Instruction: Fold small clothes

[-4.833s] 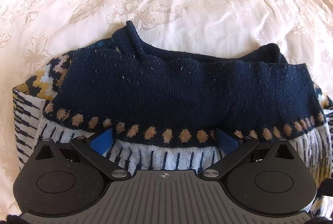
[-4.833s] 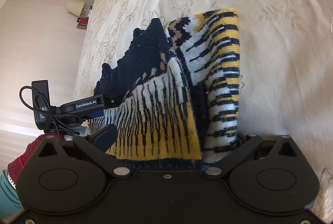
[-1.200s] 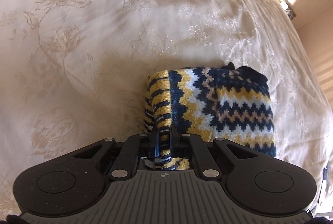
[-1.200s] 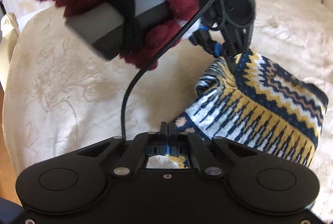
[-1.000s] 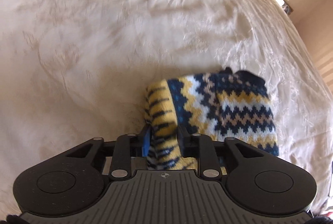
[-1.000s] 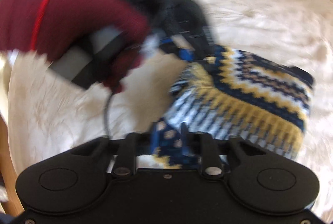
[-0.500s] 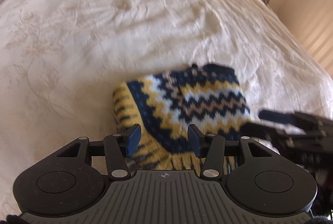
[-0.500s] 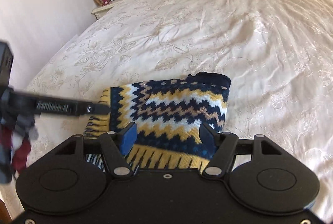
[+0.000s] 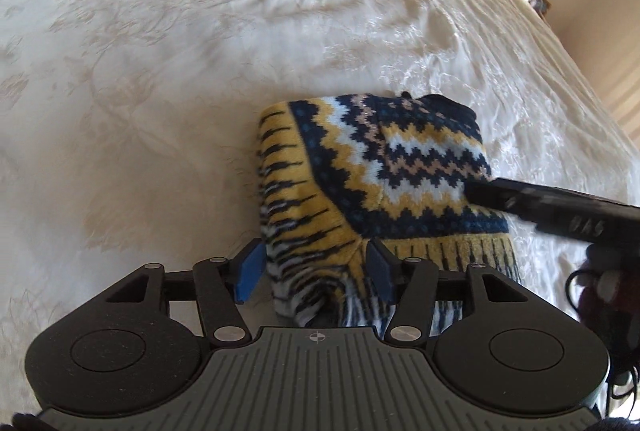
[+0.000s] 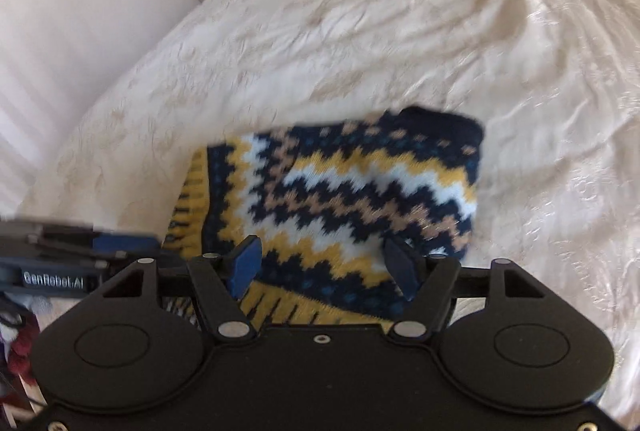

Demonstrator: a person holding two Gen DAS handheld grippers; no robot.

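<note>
We see folded sweater (image 9: 384, 167) lying on cream bedspread (image 9: 160, 71). Our left gripper (image 9: 316, 267) at sweater's near-left corner, jaws opening, knit between pads, not pinched. Our right gripper (image 10: 324, 267) over near edge, jaws opening, pads clear of knit.

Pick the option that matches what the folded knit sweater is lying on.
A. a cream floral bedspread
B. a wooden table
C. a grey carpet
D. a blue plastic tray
A: the folded sweater rests on a cream bedspread with a faint floral pattern, which fills both wrist views around it.
</note>
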